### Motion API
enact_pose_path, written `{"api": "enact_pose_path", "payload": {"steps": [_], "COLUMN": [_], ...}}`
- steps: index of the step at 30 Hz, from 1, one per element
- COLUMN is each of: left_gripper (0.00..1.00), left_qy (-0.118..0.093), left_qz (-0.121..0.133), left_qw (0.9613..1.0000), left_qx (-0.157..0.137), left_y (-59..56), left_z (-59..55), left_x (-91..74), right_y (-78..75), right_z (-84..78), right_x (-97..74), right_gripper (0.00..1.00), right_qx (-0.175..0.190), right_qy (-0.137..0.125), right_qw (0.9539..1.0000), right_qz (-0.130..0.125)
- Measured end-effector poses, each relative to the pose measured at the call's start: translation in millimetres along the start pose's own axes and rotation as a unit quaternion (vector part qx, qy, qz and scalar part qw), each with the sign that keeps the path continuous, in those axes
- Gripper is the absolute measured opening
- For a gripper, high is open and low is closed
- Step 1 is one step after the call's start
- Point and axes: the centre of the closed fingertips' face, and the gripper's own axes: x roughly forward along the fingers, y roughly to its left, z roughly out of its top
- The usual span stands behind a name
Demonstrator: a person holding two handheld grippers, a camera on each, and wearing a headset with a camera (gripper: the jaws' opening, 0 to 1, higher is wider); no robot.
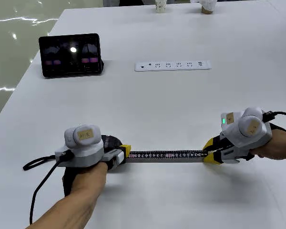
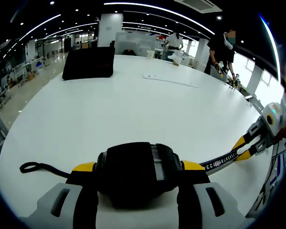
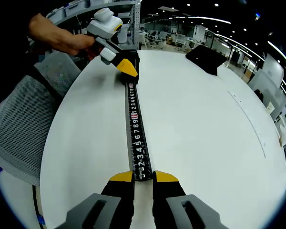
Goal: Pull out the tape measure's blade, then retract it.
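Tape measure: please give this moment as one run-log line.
left gripper: shut on tape measure case | right gripper: shut on blade tip | blade: stretched out between grippers | retraction: not yet done

This is a large open-plan lab or workshop hall, not a home. A long white-topped workbench (image 1: 181,109) stretches far into the room. On it lie a flat white multi-socket power strip (image 1: 172,65) and, at the far left, a black rectangular tablet propped on a stand (image 1: 70,55). Left of the bench, a glossy pale polished floor (image 1: 14,28) mirrors the lamps. Long white strip lights (image 2: 133,5) cross a dark ceiling. Rows of further desks and equipment (image 3: 171,38) fill the distance. A grey mesh-backed office chair (image 3: 19,129) stands beside the bench, and people (image 2: 173,42) stand at its far end.
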Motion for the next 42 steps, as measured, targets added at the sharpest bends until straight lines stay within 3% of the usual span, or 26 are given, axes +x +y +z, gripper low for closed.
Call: {"api": "enact_pose_path", "payload": {"steps": [42], "left_gripper": [0.63], "left_qy": [0.003], "left_qz": [-0.003], "left_qw": [1.0], "left_qx": [-0.007], "left_y": [0.6], "left_z": [-0.1], "left_x": [0.2], "right_y": [3.2], "right_z": [22.6], "right_x": [14.0], "right_gripper": [0.11], "right_qx": [0.001], "right_qy": [-0.006], "right_qw": [1.0], "right_qz": [0.005]}}
